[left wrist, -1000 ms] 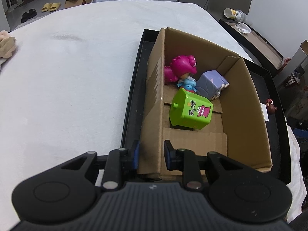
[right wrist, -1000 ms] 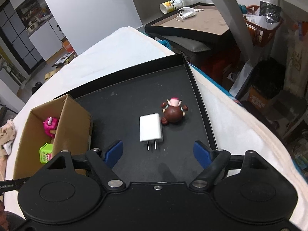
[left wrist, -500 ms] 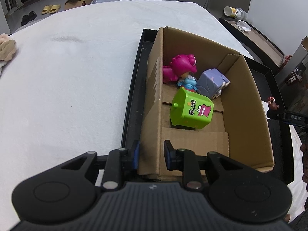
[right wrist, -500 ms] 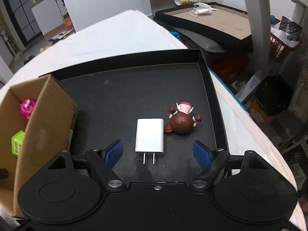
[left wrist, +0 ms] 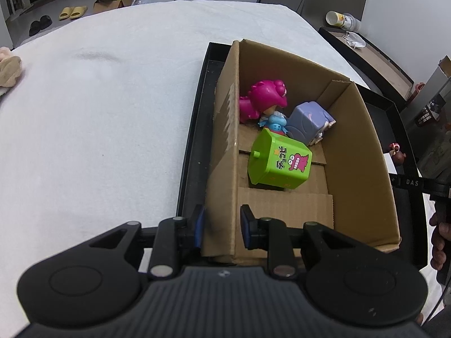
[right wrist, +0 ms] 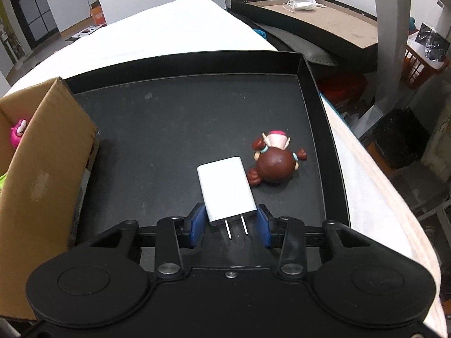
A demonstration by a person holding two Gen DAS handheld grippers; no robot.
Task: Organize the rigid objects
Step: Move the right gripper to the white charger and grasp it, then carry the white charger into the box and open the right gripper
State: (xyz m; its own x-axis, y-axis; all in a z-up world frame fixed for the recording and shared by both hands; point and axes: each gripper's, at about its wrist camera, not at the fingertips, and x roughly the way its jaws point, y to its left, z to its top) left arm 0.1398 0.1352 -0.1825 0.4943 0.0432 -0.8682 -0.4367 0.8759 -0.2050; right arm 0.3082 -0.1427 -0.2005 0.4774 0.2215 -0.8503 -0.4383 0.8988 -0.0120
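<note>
Closest in, the right gripper (right wrist: pixel 229 224) points down into the black tray (right wrist: pixel 313 90), and its blue fingers (right wrist: pixel 197 225) have just been closing: they now sit on either side of the prong end of the white charger plug (right wrist: pixel 224 190), pads right at its sides (whether they truly press on it, the view does not settle). The plug lies flat on the tray floor, its two metal prongs pointing back toward the camera.

Just beyond its far right corner lies the brown-haired doll figure (right wrist: pixel 274 160) on the tray, touching or all but touching the plug.

Over on the left side, the left gripper (left wrist: pixel 221 226) has its fingers (left wrist: pixel 246 226) drawn narrow, pinching the near left wall of the cardboard box (left wrist: pixel 358 152), one pad outside and one inside. The box stands in the same tray, along its left side.

Inside the box, nearest first: a green toy bin (left wrist: pixel 279 162) tipped on its side, then a lavender block toy (left wrist: pixel 308 122) and a pink-haired doll (left wrist: pixel 267 98) against the far end.

The tray rests on the white-covered tabletop (left wrist: pixel 98 112). At the right edge of the left view a person's hand (left wrist: pixel 438 239) grips the other handle.
</note>
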